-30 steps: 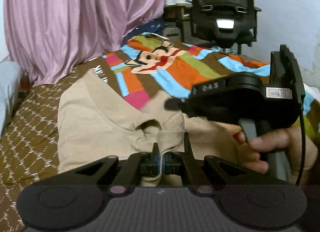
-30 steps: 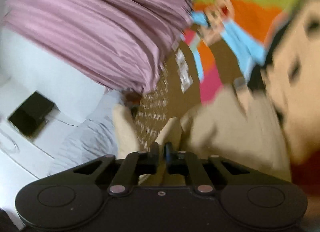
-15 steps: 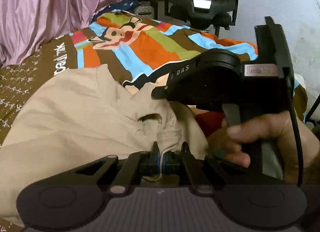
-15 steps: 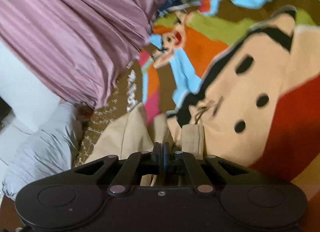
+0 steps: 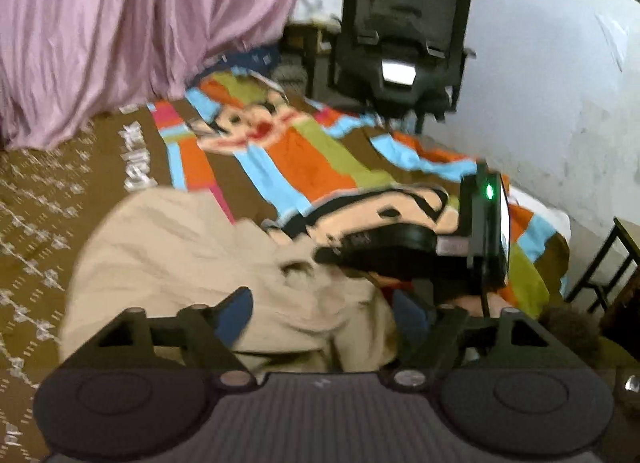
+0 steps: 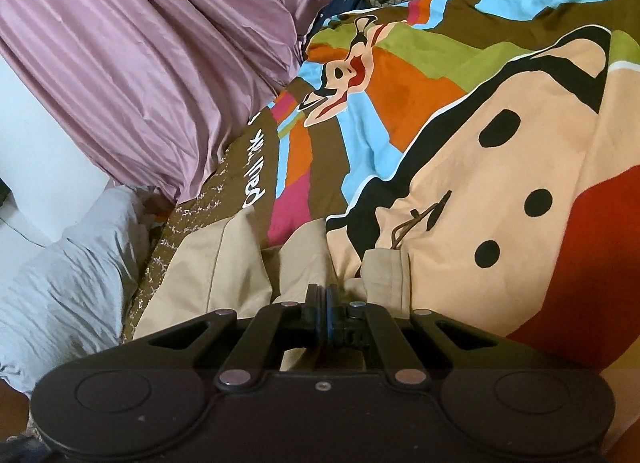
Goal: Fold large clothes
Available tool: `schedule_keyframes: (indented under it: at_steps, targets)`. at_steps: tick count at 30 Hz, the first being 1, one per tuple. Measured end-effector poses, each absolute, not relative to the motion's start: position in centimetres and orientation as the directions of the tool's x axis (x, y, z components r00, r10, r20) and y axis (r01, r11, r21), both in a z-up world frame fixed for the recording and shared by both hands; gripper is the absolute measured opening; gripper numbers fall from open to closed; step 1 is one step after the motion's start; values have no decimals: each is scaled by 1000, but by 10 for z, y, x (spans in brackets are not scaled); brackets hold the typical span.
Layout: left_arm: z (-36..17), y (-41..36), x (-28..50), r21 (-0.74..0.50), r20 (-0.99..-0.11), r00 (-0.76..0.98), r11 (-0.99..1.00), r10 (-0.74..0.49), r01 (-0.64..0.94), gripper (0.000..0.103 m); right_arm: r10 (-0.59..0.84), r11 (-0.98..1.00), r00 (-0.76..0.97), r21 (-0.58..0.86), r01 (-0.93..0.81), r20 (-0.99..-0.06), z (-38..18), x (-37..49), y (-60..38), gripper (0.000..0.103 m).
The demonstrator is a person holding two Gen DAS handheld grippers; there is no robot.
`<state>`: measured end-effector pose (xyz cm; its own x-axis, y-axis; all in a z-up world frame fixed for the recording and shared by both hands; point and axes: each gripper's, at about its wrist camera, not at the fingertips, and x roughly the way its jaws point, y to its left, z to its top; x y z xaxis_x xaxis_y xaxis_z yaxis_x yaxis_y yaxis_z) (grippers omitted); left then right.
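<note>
A beige garment (image 5: 180, 255) lies folded over on the bed's colourful cartoon blanket (image 5: 304, 159). My left gripper (image 5: 320, 315) is open, its blue-padded fingers (image 5: 234, 313) wide apart over the garment's near bunched edge and holding nothing. In the right wrist view my right gripper (image 6: 325, 303) is shut on a fold of the beige garment (image 6: 224, 263) low over the bed. A waistband end with a brown drawstring (image 6: 416, 223) lies just ahead of it. The right gripper's body (image 5: 440, 247) shows in the left wrist view, to the right of the garment.
A pink curtain (image 5: 120, 31) hangs along the left. A black office chair (image 5: 404, 35) stands at the bed's far end by a white wall. A grey pillow (image 6: 60, 275) lies at the left. A dark stool frame (image 5: 608, 271) stands at the right.
My left gripper has opened and let go of the garment's drawstring edge. The garment has been brought over and now lies doubled on the bed. My right gripper stays shut on it.
</note>
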<state>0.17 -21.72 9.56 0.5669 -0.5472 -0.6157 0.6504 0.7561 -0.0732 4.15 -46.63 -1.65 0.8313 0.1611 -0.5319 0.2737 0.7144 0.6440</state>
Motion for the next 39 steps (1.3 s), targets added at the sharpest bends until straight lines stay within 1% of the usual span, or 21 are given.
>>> schedule_keyframes:
  at_steps: [3,6,8,12,16,18,19,21,23,24,25,26,27,28,29,32,34,35,36,37,39]
  targets:
    - [110,-192,0,-49,-588,629,798,-509,600,89,168,712,835,651,264,-523,-16,40,-466,2]
    - [120,-158,5,-77,-570,679,854,-461,515,91,161,728,835,635,260,-526,-15,39,-463,2]
    - [121,-134,9,-84,-579,702,887,-415,455,92,150,743,834,617,260,-531,-14,40,-462,2]
    - [109,-92,7,-46,-602,719,913,-349,405,92,139,768,830,588,253,-539,-10,41,-458,2]
    - [90,-77,8,-39,-616,705,907,-352,419,91,142,791,822,563,241,-552,-5,43,-455,3]
    - [80,-79,11,-38,-638,682,899,-359,437,86,143,799,817,553,238,-558,1,44,-455,15]
    - [75,-84,13,-40,-647,669,893,-366,449,85,131,804,818,543,242,-559,6,44,-456,18]
    - [65,-92,16,-41,-666,644,880,-377,472,81,125,817,826,530,229,-550,17,44,-461,33]
    - [57,-99,13,-2,-671,653,882,-350,471,81,160,822,835,539,182,-527,29,47,-464,44]
    - [55,-101,12,27,-670,662,880,-336,473,81,201,820,833,554,145,-515,35,51,-464,53]
    - [53,-104,11,43,-669,667,879,-327,475,81,256,814,821,572,101,-510,39,58,-463,59]
    - [52,-105,10,51,-669,670,878,-324,476,80,326,803,793,593,55,-515,40,67,-460,72]
    - [52,-105,9,50,-668,670,878,-325,476,80,390,787,760,616,18,-520,40,75,-457,79]
    - [53,-105,8,45,-667,669,878,-329,476,80,463,766,712,642,-23,-527,36,86,-449,80]
    - [53,-104,8,43,-666,668,878,-331,477,79,499,761,677,648,-43,-541,33,95,-442,80]
    - [52,-107,6,45,-662,669,874,-336,484,79,492,807,588,590,-31,-642,21,119,-422,78]
    - [53,-110,5,61,-661,673,870,-332,489,79,523,784,565,621,-24,-638,14,127,-420,64]
    - [53,-113,5,73,-662,674,866,-328,494,78,545,760,561,650,-15,-623,11,128,-419,48]
    - [54,-115,4,83,-660,674,860,-331,504,78,556,742,563,671,-3,-612,10,128,-420,28]
    - [55,-117,3,90,-657,675,854,-335,512,78,562,732,568,681,-5,-601,10,127,-421,22]
    - [57,-123,1,107,-653,673,837,-347,536,78,554,738,593,675,-24,-585,19,121,-421,15]
